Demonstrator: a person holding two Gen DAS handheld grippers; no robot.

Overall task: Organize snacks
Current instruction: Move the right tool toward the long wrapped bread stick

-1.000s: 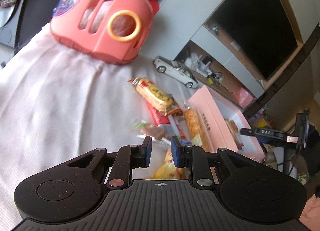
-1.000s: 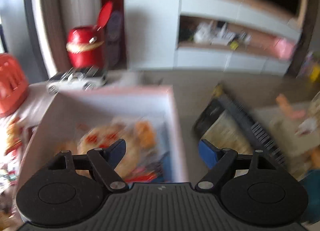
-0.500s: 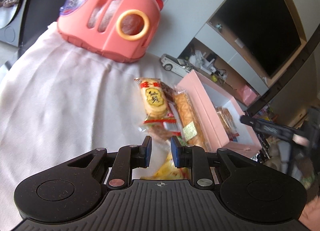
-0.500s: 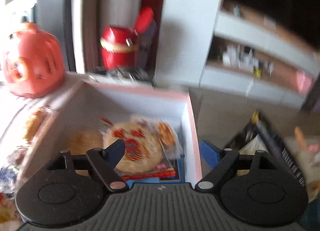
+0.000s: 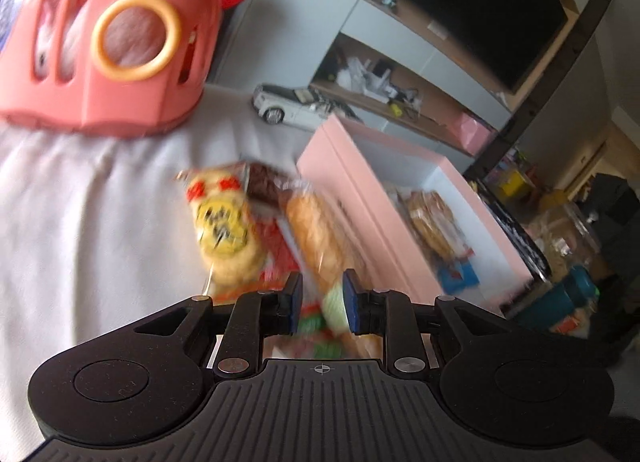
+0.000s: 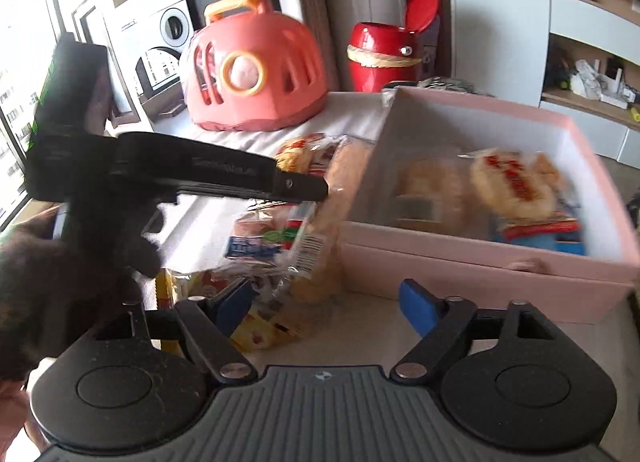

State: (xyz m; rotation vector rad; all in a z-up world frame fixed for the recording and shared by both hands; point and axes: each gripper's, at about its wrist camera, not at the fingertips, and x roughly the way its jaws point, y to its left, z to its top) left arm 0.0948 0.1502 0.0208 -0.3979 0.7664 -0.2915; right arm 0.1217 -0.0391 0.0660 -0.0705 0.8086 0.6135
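**Snacks heaped beside the pink box, both tongs over the pile**

A loose heap of wrapped snacks (image 5: 280, 230) is seen on the white cloth (image 5: 88, 222), pressed against the outer wall of the pink box (image 5: 360, 198). In the heap, a yellow-labelled rice cracker pack (image 5: 226, 230) lies just beside a long clear pack of golden crackers (image 5: 316, 238), the latter touching the box wall. Inside the box, a round cracker pack with red print (image 6: 514, 186) is laid over a blue packet (the contents are blurred).

The left gripper (image 5: 320, 302) is held low over the near end of the heap; its blue pads are set narrowly apart, and a green-and-red wrapper shows in the gap, though whether it is pinched cannot be told from the blur. In the right wrist view the same gripper is seen from the side as a black arm (image 6: 224, 178) reaching across the snacks.

The right gripper (image 6: 328, 302) is held with its fingers well apart, the jaws having just been closing; nothing is clamped between them, and the pile's edge lies by its left pad.

Behind the heap a coral plastic carrier (image 5: 108, 46) and a white toy car (image 5: 296, 106) are stood on the cloth.
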